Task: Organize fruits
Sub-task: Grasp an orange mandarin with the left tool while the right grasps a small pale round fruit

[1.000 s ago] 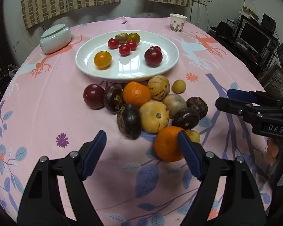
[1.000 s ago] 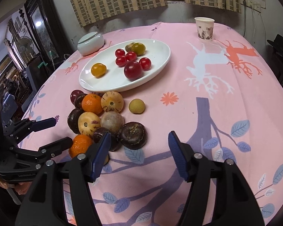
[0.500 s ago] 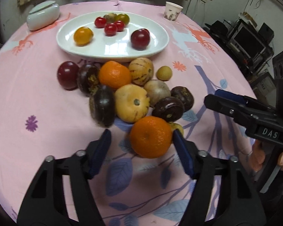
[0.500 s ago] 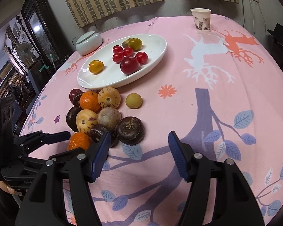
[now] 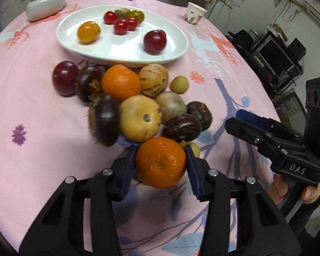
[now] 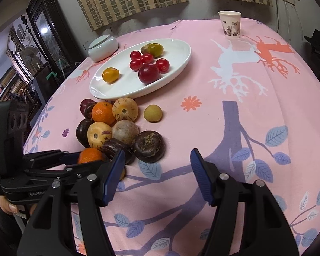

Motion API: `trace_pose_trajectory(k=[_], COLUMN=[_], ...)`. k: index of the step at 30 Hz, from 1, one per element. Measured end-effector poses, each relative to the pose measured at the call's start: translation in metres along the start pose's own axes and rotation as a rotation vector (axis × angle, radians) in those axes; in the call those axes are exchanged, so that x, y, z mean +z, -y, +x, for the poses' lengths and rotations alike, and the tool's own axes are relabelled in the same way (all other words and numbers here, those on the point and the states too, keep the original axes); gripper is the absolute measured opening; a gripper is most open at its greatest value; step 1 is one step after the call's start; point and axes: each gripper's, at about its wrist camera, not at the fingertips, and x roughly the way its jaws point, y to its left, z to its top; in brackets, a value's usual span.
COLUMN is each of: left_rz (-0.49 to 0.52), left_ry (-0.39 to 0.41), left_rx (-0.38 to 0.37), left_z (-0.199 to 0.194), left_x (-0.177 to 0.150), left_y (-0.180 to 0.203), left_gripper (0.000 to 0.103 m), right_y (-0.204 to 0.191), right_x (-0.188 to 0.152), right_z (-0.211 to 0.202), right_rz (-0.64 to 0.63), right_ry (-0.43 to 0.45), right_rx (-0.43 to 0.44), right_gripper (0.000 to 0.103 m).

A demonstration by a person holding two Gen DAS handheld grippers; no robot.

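While your left gripper (image 5: 161, 165) has its blue pads (image 5: 125, 170) pressed against both sides of the near orange (image 5: 160, 164), that orange sits at the near edge of the fruit pile (image 5: 138, 104) on the cloth (image 5: 27, 106), touching or almost touching a dark fruit (image 5: 182, 128) behind it and a small yellow fruit (image 5: 192, 148) at its right. Your right gripper (image 6: 157, 177) hangs spread wide over bare cloth just beside the pile, holding nothing.

Watch the lift. The orange is round and smooth, and the pads seem to meet it near its widest part, though motion blur makes the contact hard to judge; a squeeze off-centre could squirt it out toward you. Drag it sideways and you could nudge the dark fruit or roll the yellow one away. The plate (image 5: 172, 49) lies beyond the pile, so if that is where it goes, carry it high, or you may clip the other orange (image 5: 120, 82) and the striped fruits.

The cloth is pink, printed with leaves, branches and deer, and falls away at the table's rounded edge, so a runaway fruit may go to the floor. A lidded white dish (image 5: 45, 3) and a paper cup (image 5: 194, 13) stand at the far side. Checked curtains hang behind, a dark cabinet stands to the left, and electronics crowd the right.
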Motion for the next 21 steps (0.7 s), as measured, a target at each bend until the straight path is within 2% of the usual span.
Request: trace_pose_trajectory(k=[4, 9, 15, 16, 17, 21], left_rz=[0.045, 0.073, 0.077, 0.079, 0.08, 0.068], left_ry=[0.012, 0.029, 0.051, 0.058, 0.062, 0.045], left_rx=[0.047, 0.184, 0.163, 0.162, 0.156, 0.115], left_z=[-0.015, -0.028, -0.032, -0.031, -0.031, -0.025], left_x=[-0.01, -0.021, -0.029, -0.03, -0.031, -0.037], left_y=[-0.005, -0.017, -0.027, -0.028, -0.029, -0.032], left_gripper=[0.046, 0.046, 0.046, 0.047, 0.047, 0.049], right_y=[-0.01, -0.042, -0.081, -0.085, -0.088, -0.088], right_x=[-0.003, -0.014, -0.029, -0.03, -0.032, -0.032], right_z=[0.004, 0.012, 0.025, 0.028, 0.032, 0.045], right_rz=[-0.043, -0.173, -0.319, -0.334, -0.346, -0.341], right_ry=[-0.021, -0.063, -0.091, -0.093, -0.099, -0.105], right_rx=[0.025, 0.015, -0.007, -0.02, -0.033, -0.058], right_gripper=[0.064, 0.064, 0.064, 0.06, 0.05, 0.043])
